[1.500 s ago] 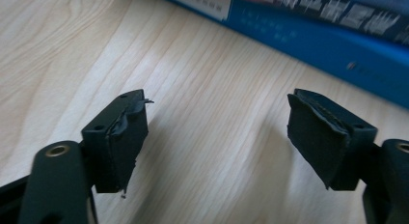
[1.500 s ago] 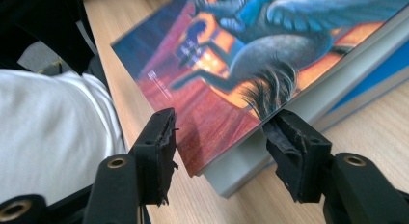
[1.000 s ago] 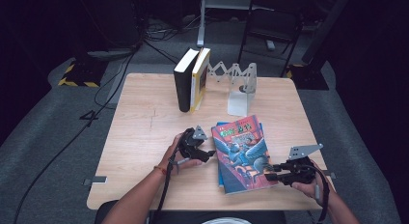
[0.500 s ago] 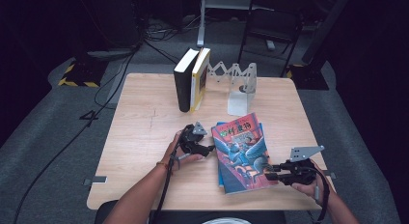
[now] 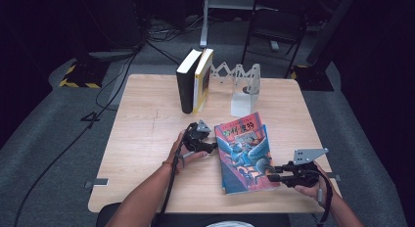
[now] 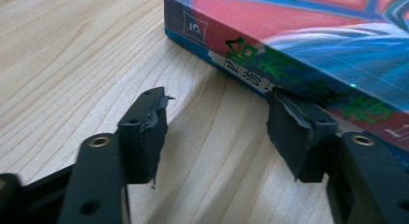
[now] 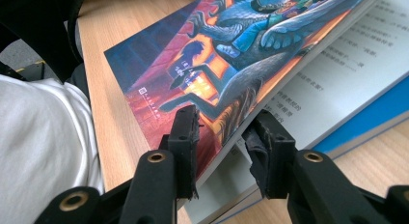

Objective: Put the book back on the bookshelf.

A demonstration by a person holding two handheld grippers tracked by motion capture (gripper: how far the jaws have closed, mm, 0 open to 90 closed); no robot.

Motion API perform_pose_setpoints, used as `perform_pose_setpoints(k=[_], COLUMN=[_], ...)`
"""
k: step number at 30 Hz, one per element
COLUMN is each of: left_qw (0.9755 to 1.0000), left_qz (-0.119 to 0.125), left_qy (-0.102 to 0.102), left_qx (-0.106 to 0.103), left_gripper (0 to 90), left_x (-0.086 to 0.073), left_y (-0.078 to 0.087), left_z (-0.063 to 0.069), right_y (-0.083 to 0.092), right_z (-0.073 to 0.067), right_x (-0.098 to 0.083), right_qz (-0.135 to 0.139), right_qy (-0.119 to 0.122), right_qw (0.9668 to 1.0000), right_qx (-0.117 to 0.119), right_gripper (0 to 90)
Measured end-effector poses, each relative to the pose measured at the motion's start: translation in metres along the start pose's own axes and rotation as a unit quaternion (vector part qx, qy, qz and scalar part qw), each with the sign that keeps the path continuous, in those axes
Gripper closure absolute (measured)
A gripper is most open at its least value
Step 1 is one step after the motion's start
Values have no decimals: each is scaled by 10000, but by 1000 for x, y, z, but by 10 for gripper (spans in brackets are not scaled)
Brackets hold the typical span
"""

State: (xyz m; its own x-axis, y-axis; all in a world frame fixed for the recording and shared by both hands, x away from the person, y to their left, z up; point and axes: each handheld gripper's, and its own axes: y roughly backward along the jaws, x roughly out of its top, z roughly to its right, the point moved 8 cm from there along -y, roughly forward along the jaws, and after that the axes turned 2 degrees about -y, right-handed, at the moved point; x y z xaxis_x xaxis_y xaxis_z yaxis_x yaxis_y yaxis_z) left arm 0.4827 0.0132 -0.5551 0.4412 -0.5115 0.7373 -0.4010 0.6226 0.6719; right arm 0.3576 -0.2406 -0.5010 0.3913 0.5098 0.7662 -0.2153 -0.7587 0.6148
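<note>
A paperback with a colourful illustrated cover [image 5: 243,147] lies on the wooden table [image 5: 147,119], right of centre. My left gripper [image 5: 213,147] rests on the table at the book's spine [image 6: 226,50]. Its jaws have just been closing, with bare wood between them [image 6: 218,99]. One pad [image 6: 294,127] touches the lower edge of the spine. My right gripper [image 5: 272,174] is at the book's near right corner, shut [image 7: 224,118] on the front cover and a wad of pages. That part is lifted, so a printed page [image 7: 337,69] shows beneath.
A black book and a yellow book [image 5: 195,80] stand upright at the back of the table. Beside them is a white folding book stand [image 5: 243,85]. The person's white shirt [image 7: 43,151] is close to the table's near edge.
The left gripper has shifted slightly beside the book's spine. The right gripper and the book have stayed in place.
</note>
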Motion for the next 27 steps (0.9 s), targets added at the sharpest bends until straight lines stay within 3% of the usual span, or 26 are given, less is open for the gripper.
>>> perform_pose_setpoints(k=[6, 10, 18, 23, 27], left_qw=[9998, 9989, 9951, 9930, 9926], left_qz=[190, 398, 933, 1158, 1194], left_qy=[71, 223, 296, 241, 237], left_qx=[-86, -122, -130, -66, 4], left_gripper=[450, 476, 514, 514, 518], left_x=[4, 11, 29, 39, 44], left_y=[6, 11, 37, 52, 60], left_z=[-4, -8, -16, -15, -17], right_y=[-2, -4, -13, -17, -21], right_z=[-1, 1, 6, 9, 12], right_x=[4, 8, 17, 19, 24], right_qz=[62, 90, 163, 207, 237], right_qy=[174, 280, 642, 753, 919], right_qw=[9998, 9995, 9975, 9965, 9946], right_qx=[-58, -112, -247, -309, -429], right_gripper=[655, 656, 656, 656, 662])
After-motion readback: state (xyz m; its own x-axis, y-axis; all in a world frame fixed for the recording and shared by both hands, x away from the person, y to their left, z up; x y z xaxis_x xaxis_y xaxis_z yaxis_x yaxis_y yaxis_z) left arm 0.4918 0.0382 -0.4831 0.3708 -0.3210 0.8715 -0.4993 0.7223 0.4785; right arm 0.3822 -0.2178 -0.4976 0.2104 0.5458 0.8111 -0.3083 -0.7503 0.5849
